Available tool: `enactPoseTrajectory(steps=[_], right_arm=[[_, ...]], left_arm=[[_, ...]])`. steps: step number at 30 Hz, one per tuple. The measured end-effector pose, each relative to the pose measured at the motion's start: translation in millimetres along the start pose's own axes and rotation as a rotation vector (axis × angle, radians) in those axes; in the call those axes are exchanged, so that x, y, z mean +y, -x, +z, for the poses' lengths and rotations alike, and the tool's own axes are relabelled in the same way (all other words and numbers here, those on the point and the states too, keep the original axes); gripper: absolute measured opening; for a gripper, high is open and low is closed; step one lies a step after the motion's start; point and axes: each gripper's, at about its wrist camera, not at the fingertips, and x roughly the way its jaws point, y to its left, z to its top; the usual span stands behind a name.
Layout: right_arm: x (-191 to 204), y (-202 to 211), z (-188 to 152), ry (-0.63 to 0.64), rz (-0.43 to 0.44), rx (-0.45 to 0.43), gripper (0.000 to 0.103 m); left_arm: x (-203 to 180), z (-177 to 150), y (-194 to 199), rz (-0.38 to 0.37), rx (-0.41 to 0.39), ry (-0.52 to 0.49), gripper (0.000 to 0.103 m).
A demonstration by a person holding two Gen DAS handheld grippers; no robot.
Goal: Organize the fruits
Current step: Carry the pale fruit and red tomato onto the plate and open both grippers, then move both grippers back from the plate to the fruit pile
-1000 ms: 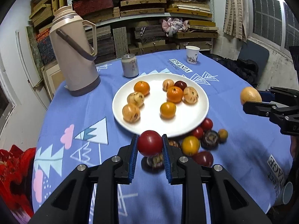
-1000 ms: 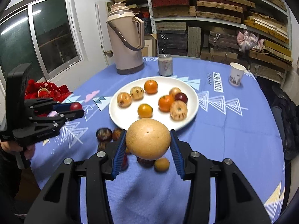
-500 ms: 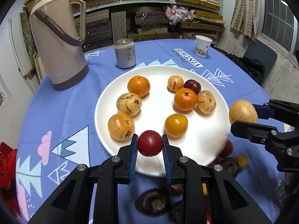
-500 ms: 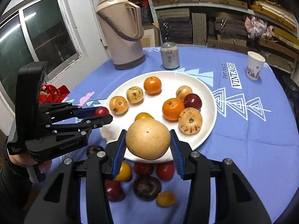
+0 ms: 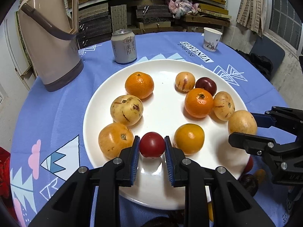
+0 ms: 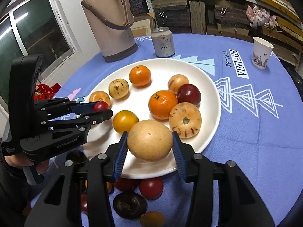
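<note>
1. A small red fruit (image 5: 152, 147) is clamped between the blue-padded fingers of the left gripper (image 5: 152, 148), which are closed only to the fruit's width. It is held over the near part of the white plate (image 5: 166, 191), at about 6 o'clock on the plate in the left wrist view.
2. A large pale tan round fruit (image 6: 149, 140) is gripped by the fingers of the right gripper (image 6: 150, 141), spread wide around it — it is held above the plate's near rim, at about 6 o'clock in the right wrist view.
3. On the plate, seen from the left wrist, are two oranges (image 5: 139, 84) (image 5: 198, 102), a yellow-orange fruit (image 5: 189, 139), a dark red plum (image 5: 206, 85) and four streaked yellowish fruits, one at 9 o'clock (image 5: 126, 110).
4. The red fruit is flanked closely by a streaked fruit (image 5: 115, 141) at its 9 o'clock and the yellow-orange fruit at its 3 o'clock; touching cannot be told.
5. Off the plate, on the blue-clothed surface (image 6: 246, 132), loose fruits are seen under the right gripper — a red one (image 6: 151, 188), a dark wrinkled one (image 6: 129, 205) and a small orange one (image 6: 152, 218).
6. Beyond the plate, at about 12 o'clock, a drink can (image 5: 124, 46) is stood; a beige thermos jug (image 5: 47, 37) is at 10 o'clock and a paper cup (image 5: 211, 39) at 2 o'clock.
</note>
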Motion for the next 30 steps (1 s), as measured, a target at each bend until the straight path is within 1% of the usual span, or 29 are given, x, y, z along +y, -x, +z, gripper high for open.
enactPoseTrajectory(steps=[2, 3, 4, 5, 6, 7, 8, 11, 14, 18, 28, 30], right_arm=[[-1, -4, -1, 0.001, -0.006, 0.004, 0.045], [-2, -5, -2, -0.001, -0.007, 0.006, 0.045], [-3, -6, -2, -0.003, -0.007, 0.005, 0.046], [-3, -6, -2, -0.004, -0.004, 0.002, 0.046], [-3, -4, -2, -0.005, 0.005, -0.01, 0.046], [-4, -2, -2, -0.009, 0.012, -0.019, 0.05], [-4, 1, -3, -0.014, 0.022, -0.031, 0.056], [-3, 9, -4, -0.006, 0.029, -0.047, 0.056], [-1, 14, -5, -0.014, 0.046, -0.052, 0.056], [1, 22, -8, -0.02, 0.044, -0.068, 0.056], [-5, 46, -40, -0.091, 0.038, -0.091, 0.057], [-5, 51, -49, -0.095, 0.037, -0.091, 0.06]], left_arm=[[-1, -1, -1, 0.004, 0.001, -0.009, 0.031], [-1, -1, 0, 0.0, -0.001, -0.013, 0.039], [-3, -2, 3, 0.0, -0.014, -0.019, 0.043], [-4, -2, 5, 0.01, -0.024, -0.025, 0.049], [-5, -2, 8, 0.02, -0.036, -0.033, 0.057], [-6, -2, 11, 0.03, -0.048, -0.037, 0.062], [-6, -3, 15, 0.037, -0.061, -0.039, 0.062], [-5, -8, 24, 0.028, -0.074, -0.029, 0.062], [-4, -14, 33, 0.038, -0.081, -0.027, 0.062], [-4, -22, 47, 0.038, -0.093, -0.029, 0.062], [-9, -48, 66, 0.048, -0.074, -0.027, 0.063], [-10, -53, 72, 0.048, -0.076, -0.02, 0.063]])
